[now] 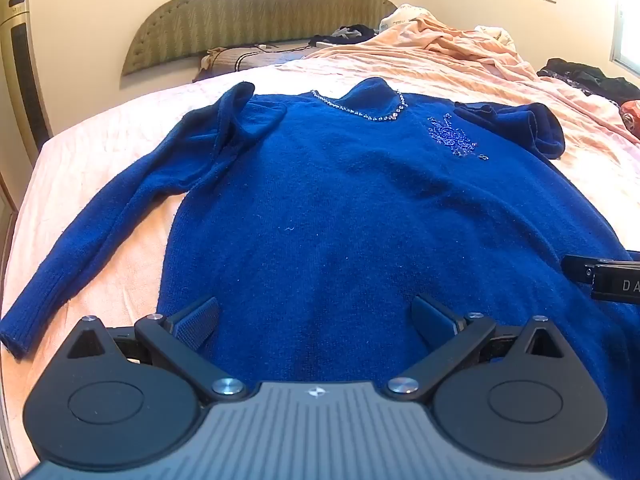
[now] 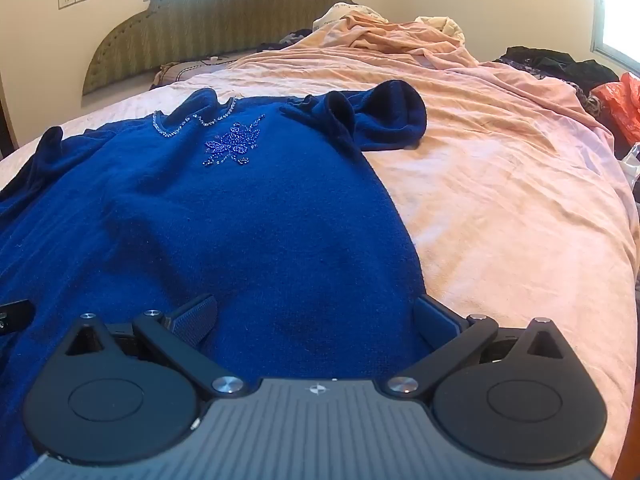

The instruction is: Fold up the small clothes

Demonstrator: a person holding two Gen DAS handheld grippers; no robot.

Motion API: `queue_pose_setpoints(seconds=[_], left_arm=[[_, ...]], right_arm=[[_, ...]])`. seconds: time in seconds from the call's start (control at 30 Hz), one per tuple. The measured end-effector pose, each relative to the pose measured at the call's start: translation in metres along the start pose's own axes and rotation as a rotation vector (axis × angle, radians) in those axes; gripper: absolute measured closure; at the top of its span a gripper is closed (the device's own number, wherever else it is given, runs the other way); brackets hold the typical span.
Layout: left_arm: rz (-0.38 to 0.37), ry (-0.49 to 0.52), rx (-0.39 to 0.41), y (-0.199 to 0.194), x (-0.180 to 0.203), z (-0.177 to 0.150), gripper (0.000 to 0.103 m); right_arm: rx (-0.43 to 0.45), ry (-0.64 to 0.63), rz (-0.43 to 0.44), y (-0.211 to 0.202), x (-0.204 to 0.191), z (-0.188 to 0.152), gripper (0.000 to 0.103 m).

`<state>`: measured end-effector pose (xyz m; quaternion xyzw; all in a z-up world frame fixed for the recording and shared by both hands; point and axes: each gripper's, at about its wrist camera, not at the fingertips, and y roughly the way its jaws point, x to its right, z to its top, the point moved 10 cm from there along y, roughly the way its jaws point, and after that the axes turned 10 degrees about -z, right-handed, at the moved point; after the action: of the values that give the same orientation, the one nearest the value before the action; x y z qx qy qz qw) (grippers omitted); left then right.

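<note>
Left wrist view: a blue sweater [image 1: 340,208] lies face up on the pink bedspread [image 1: 120,128], filling the centre of the frame, collar toward the top. A rhinestone chain [image 1: 360,114] trims the neckline, and a beaded motif [image 1: 454,138] sits right of centre on the chest. One sleeve [image 1: 92,236] runs straight down to the lower left edge; the other sleeve [image 1: 532,124] is bunched at the upper right shoulder. The left gripper [image 1: 316,320] occupies the bottom of the frame with its jaws spread wide over the sweater's lower part, grasping nothing. The tip of the right gripper [image 1: 600,276] enters at the right edge. A headboard [image 1: 256,12] stands at the upper centre, rumpled bedding [image 1: 460,44] at the upper right, dark clothes [image 1: 588,80] at the far right. Right wrist view: the sweater [image 2: 220,220] fills the left and centre, its right edge running diagonally against the bedspread [image 2: 500,200]. The beaded motif [image 2: 234,146] and chain [image 2: 192,122] appear at the upper left; the bunched sleeve [image 2: 384,124] lies at the upper centre. The right gripper [image 2: 316,320] has its jaws released and wide apart above the sweater's right hem edge. A tip of the left gripper [image 2: 14,314] shows at the left edge. An orange bag [image 2: 618,104] lies at the far right.
</note>
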<state>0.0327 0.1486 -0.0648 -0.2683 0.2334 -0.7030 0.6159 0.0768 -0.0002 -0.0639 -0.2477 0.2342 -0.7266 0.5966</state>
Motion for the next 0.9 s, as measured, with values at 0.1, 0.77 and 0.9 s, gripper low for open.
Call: queue_pose_setpoints(seconds=[0.1, 0.77, 0.9], left_arm=[[0.0, 0.0, 0.0, -0.0002, -0.0003, -0.0001, 0.0], [-0.001, -0.001, 0.001, 0.0003, 0.0002, 0.0003, 0.0], [-0.001, -0.001, 0.001, 0.0004, 0.0003, 0.0003, 0.0]], right_arm=[[-0.001, 0.004, 0.002, 0.0, 0.0006, 0.0, 0.0], [0.006, 0.001, -0.008, -0.0011, 0.0013, -0.0004, 0.0], [0.007, 0.001, -0.008, -0.001, 0.0009, -0.0005, 0.0]])
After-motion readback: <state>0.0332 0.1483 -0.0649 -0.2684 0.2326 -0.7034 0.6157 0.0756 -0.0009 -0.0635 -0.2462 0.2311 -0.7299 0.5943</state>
